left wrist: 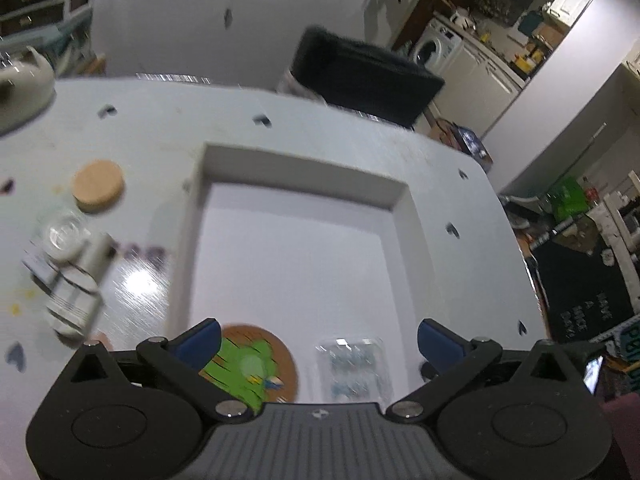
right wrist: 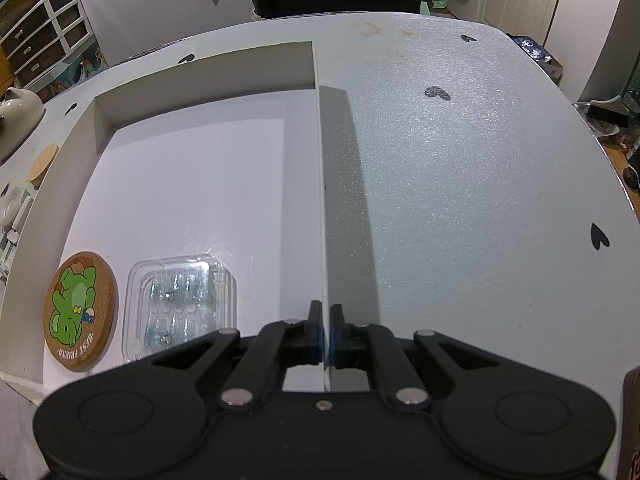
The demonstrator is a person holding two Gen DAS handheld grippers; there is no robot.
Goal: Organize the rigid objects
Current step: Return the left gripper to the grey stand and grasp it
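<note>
A shallow white box lies on the white table. Inside it, at the near end, lie a round cork coaster with a green cartoon figure and a clear plastic case. My left gripper is open and empty, hovering above these two items. My right gripper is shut on the box's right wall. Left of the box, on the table, lie a plain round wooden lid, a clear round glass jar and a white tube.
A cream teapot-like vessel stands at the table's far left. A black chair stands behind the table. The table has small black heart marks. The room beyond holds a washing machine and clutter at the right.
</note>
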